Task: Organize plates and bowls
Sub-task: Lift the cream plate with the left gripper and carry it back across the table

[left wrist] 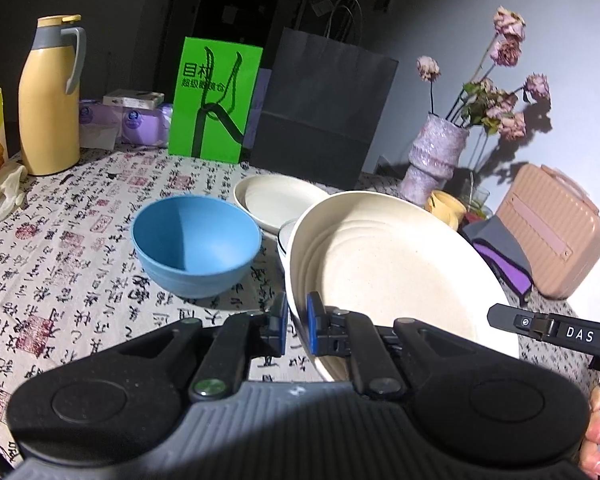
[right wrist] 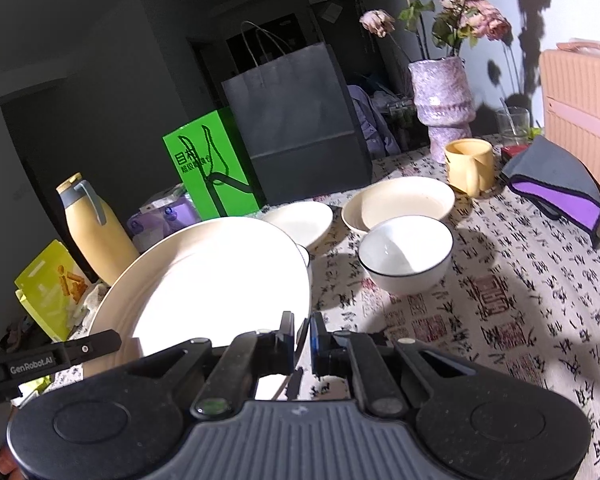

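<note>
A large cream plate (left wrist: 392,276) is held tilted above the table by both grippers. My left gripper (left wrist: 297,322) is shut on its near left rim. My right gripper (right wrist: 302,340) is shut on the opposite rim of the same plate (right wrist: 216,280). A blue bowl (left wrist: 196,240) stands left of the plate. A cream shallow dish (left wrist: 276,200) lies behind it. In the right wrist view a white bowl with a dark rim (right wrist: 406,258) stands on the cloth, with two cream dishes (right wrist: 400,202) (right wrist: 304,222) behind it. Another white bowl (left wrist: 286,236) is mostly hidden behind the plate.
A yellow thermos (left wrist: 50,100), a green box (left wrist: 216,100), a dark paper bag (left wrist: 324,112), a purple vase with dried flowers (left wrist: 434,156), a yellow mug (right wrist: 468,166), a pink case (left wrist: 556,232) and a grey-purple pouch (right wrist: 556,192) stand around the table's back and right.
</note>
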Demonstrator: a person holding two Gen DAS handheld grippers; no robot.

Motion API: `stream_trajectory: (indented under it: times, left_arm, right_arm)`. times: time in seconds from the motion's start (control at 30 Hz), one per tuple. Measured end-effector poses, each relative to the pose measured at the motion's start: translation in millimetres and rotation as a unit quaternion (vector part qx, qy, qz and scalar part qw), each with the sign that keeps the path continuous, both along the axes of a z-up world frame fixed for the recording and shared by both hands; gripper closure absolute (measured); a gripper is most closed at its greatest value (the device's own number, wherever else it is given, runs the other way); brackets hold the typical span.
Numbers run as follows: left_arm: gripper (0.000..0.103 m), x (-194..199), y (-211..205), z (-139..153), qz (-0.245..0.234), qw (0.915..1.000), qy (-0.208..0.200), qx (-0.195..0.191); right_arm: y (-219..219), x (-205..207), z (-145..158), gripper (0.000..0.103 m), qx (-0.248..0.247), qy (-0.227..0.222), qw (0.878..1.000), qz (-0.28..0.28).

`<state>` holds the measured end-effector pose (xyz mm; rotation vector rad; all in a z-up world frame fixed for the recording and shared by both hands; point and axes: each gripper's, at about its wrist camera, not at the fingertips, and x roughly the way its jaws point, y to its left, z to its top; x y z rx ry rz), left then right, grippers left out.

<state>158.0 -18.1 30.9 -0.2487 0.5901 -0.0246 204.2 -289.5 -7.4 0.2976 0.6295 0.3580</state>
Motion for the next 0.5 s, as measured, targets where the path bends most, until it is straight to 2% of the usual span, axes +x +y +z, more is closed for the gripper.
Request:
stream_trajectory:
  times: [0.5]
  left_arm:
    - [0.092, 1.8, -11.3, -33.4, -0.023, 0.9991, 0.035, 0.008]
  right_arm:
    - [-14.6, -7.0, -36.9, 0.096, 0.004, 0.023, 1.0, -0.008]
